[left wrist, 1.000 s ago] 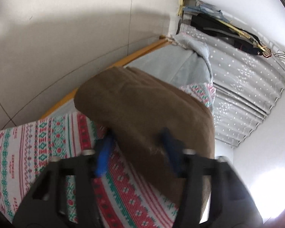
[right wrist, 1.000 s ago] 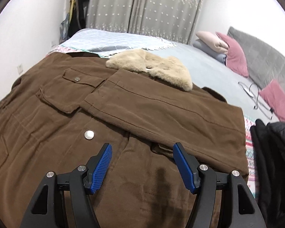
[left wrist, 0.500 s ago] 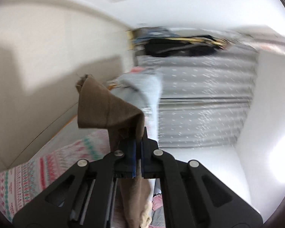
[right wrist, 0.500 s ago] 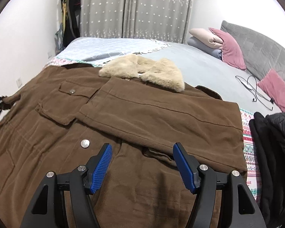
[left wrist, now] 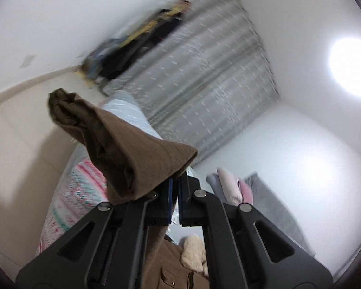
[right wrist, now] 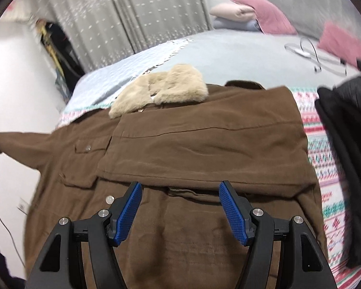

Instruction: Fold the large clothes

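While clamped on the sleeve [left wrist: 122, 149], left gripper [left wrist: 174, 192] aloft; right gripper [right wrist: 179, 208] wide above jacket [right wrist: 192, 149] hem.

Bright ceiling lamp [left wrist: 351, 66] glare, motion blur; fisheye-dark edges

Home bedroom. Wide bed with grey sheet [right wrist: 240, 48] and a red-and-green patterned knit blanket [right wrist: 325, 149], pink and beige pillows [right wrist: 248, 12] stacked against a grey padded headboard [right wrist: 300, 2]. Grey dotted floor-length curtains [right wrist: 132, 19] along far wall; dark clothes hanging in the corner [right wrist: 60, 41].
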`<state>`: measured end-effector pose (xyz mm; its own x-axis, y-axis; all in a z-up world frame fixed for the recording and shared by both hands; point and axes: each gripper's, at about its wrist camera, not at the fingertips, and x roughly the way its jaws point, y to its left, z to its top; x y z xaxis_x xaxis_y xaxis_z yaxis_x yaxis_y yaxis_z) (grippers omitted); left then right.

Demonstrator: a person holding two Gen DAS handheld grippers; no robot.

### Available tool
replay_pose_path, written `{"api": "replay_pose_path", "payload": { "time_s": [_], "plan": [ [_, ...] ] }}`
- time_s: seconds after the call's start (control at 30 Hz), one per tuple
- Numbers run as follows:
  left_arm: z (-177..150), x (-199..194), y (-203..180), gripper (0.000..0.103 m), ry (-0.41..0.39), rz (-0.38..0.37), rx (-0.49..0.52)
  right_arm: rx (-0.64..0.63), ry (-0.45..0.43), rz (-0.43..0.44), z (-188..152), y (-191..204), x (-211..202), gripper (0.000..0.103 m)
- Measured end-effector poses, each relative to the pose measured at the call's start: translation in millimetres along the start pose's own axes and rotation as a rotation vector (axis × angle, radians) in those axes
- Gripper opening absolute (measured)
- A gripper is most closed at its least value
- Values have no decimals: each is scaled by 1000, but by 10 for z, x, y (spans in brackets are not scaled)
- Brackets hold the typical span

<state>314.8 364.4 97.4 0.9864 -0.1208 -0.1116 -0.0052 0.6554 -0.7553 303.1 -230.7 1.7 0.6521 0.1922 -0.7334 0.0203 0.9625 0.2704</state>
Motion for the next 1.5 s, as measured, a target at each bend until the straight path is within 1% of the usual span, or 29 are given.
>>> {"api": "replay_pose_path", "payload": {
  "time_s": [0.07, 0.1, 0.13, 0.2, 0.27, 0.3, 0.37, 0.4, 0.47, 0.53, 0.57, 0.6, 0.63, 0.67, 0.7, 0.73, 0.77, 0.8, 0.87, 0.9, 0.97, 1.03, 1.1, 1.17, 1.23, 1.33, 1.4, 1.47, 1.5],
  "plan": [
    [-124, 118, -471, 4, 41, -15, 152, 16, -7, 18, 23, -35, -59, 68],
    [-206, 153, -646, 4, 60, -25, 209, 22, -19, 19, 37, -49, -93, 68],
    [-339, 215, -881, 4, 90, -40, 276, 27, -25, 23, 47, -61, -126, 67],
    [-636, 285, -1239, 4, 143, -72, 379, 42, -29, 31, 63, -102, -172, 68],
    [-1071, 337, -1509, 5, 220, -127, 451, 75, -28, 46, 88, -191, -204, 68],
    [-1250, 388, -1583, 5, 258, -142, 482, 92, -28, 52, 108, -239, -214, 68],
    [-1865, 490, -1734, 6, 372, -149, 596, 135, -30, 64, 132, -349, -244, 68],
    [-2136, 497, -1807, 8, 428, -139, 644, 153, -31, 67, 139, -396, -254, 68],
    [-2781, 657, -1812, 16, 579, -98, 745, 191, -31, 65, 144, -498, -251, 68],
    [-3202, 768, -1752, 16, 695, -63, 790, 209, -11, 59, 126, -561, -193, 68],
    [-3328, 780, -1695, 16, 737, -60, 789, 211, 9, 59, 113, -581, -149, 68],
    [-3350, 782, -1700, 16, 757, -64, 777, 213, 19, 60, 104, -591, -128, 68],
    [-3347, 766, -1667, 17, 784, -71, 743, 217, 31, 61, 96, -608, -97, 68],
    [-3301, 730, -1686, 20, 790, -73, 711, 225, 43, 65, 88, -628, -72, 68],
    [-3245, 703, -1680, 27, 787, -72, 685, 231, 46, 69, 82, -641, -65, 68],
    [-3170, 693, -1684, 31, 778, -69, 659, 235, 49, 77, 78, -649, -53, 68],
    [-3006, 633, -1669, 37, 756, -61, 632, 238, 53, 85, 82, -653, -38, 68],
    [-2891, 592, -1626, 38, 742, -48, 619, 239, 55, 86, 77, -648, -23, 68],
    [-2607, 480, -1444, 38, 725, 15, 586, 238, 59, 91, 71, -624, 22, 68],
    [-2568, 425, -1359, 38, 721, 44, 575, 231, 61, 102, 65, -597, 40, 68],
    [-2287, 354, -1155, 38, 699, 140, 552, 208, 78, 168, 57, -481, 107, 68],
    [-2138, 292, -910, 38, 681, 185, 537, 185, 94, 232, 60, -349, 165, 68],
    [-2070, 262, -634, 39, 676, 205, 502, 174, 109, 273, 93, -228, 249, 68],
    [-1996, 269, -305, 39, 690, 237, 406, 171, 111, 297, 167, -107, 361, 68],
    [-1918, 304, -79, 38, 690, 254, 319, 157, 116, 290, 235, -39, 452, 68],
    [-1852, 364, 88, 38, 669, 266, 243, 129, 122, 265, 435, 32, 628, 68],
    [-1845, 420, 86, 38, 682, 259, 234, 157, 132, 257, 615, 37, 788, 68],
    [-1835, 455, -14, 38, 670, 246, 272, 190, 160, 255, 812, 56, 1042, 68],
    [-1833, 465, -35, 39, 668, 243, 291, 197, 172, 237, 883, 74, 1173, 68]
  ]
}}
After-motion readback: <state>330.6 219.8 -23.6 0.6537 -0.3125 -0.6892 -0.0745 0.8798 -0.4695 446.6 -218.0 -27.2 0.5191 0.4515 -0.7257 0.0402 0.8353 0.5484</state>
